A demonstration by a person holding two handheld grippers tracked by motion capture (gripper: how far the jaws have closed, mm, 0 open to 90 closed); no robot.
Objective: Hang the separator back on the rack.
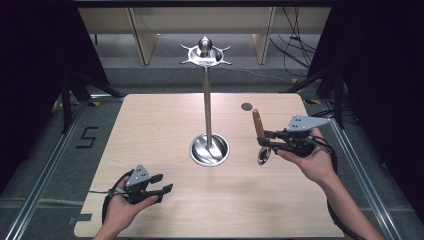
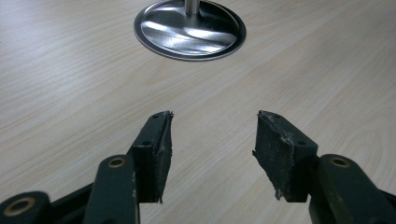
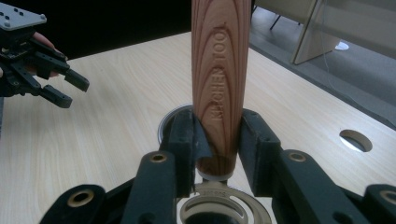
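A kitchen tool with a brown wooden handle (image 1: 258,124) and a metal ring end (image 1: 264,155) is held upright over the right part of the table. My right gripper (image 1: 264,140) is shut on its handle (image 3: 219,84) near the metal end (image 3: 219,207). My left gripper (image 1: 162,183) hovers near the table's front left, open, nothing between its pads (image 2: 212,149); it also shows far off in the right gripper view (image 3: 65,91). A tall steel rack (image 1: 207,100) with a round base (image 1: 209,149) and a hooked top (image 1: 205,54) stands mid-table.
The light wooden table (image 1: 150,125) has a round cable hole (image 1: 246,106) at the back right. The rack's shiny base (image 2: 190,29) lies ahead of the left gripper. Dark stands and cables sit on the floor beyond the table.
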